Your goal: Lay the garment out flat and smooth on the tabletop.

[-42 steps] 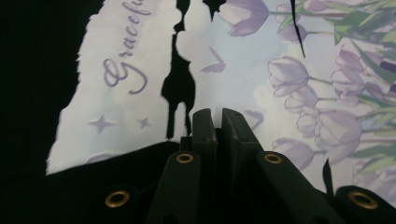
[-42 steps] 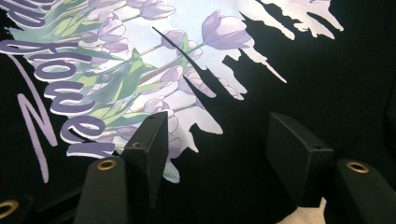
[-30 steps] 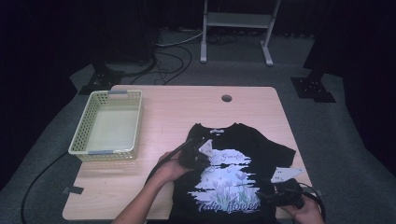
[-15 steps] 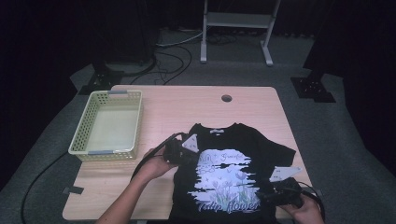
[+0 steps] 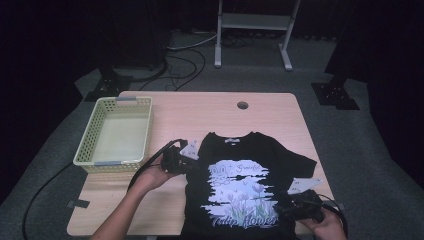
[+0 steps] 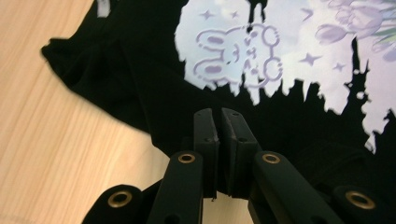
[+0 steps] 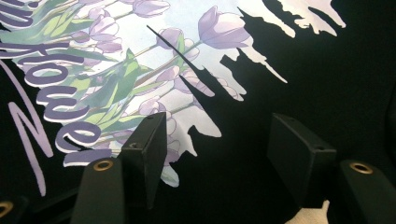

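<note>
Beside shirt (image 5: 250, 185) edge, bare tabletop (image 5: 200, 112), basket (image 5: 117, 131)

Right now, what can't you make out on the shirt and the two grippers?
- T-shirt hem: cut off by the bottom edge of the high view.
- Left gripper: shut; in the left gripper view, whether cloth is pinched is unclear, black on black.
- Right gripper: open over the shirt; contact unclear.
- Neck label: too small to read in the high view.
</note>
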A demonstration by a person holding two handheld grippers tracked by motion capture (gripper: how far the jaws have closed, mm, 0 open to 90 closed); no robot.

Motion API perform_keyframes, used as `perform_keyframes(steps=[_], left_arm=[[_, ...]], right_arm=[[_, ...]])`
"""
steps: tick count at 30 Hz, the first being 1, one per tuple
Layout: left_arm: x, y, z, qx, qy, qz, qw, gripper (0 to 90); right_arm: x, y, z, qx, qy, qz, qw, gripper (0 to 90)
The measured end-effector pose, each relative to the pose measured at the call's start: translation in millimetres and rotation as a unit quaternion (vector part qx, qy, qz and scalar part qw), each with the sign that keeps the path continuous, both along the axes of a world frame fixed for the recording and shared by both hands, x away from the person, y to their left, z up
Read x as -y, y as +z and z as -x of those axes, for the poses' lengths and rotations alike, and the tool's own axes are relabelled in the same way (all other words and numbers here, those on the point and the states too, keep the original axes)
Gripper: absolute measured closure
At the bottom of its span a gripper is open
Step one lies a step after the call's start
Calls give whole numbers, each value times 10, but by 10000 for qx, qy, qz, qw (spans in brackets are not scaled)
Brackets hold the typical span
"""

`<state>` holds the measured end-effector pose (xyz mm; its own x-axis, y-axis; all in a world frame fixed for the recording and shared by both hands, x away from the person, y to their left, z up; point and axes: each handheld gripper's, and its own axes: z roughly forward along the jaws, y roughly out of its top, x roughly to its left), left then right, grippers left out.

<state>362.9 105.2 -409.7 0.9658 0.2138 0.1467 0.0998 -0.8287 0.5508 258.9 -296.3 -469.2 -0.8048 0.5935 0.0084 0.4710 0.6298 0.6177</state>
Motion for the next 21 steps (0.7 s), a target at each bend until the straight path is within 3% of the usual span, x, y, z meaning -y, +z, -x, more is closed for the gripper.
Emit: perform_keyframes(steps=[12,21], left_arm=[[-441,107,26,134,470,-44,9988,854],[-724,97,72,170,800,-57,9966,853]], right_arm=[[-39,2,-40,-11,9,21,10000,367],[-51,4,-48,-29,-5,28,10000,366]])
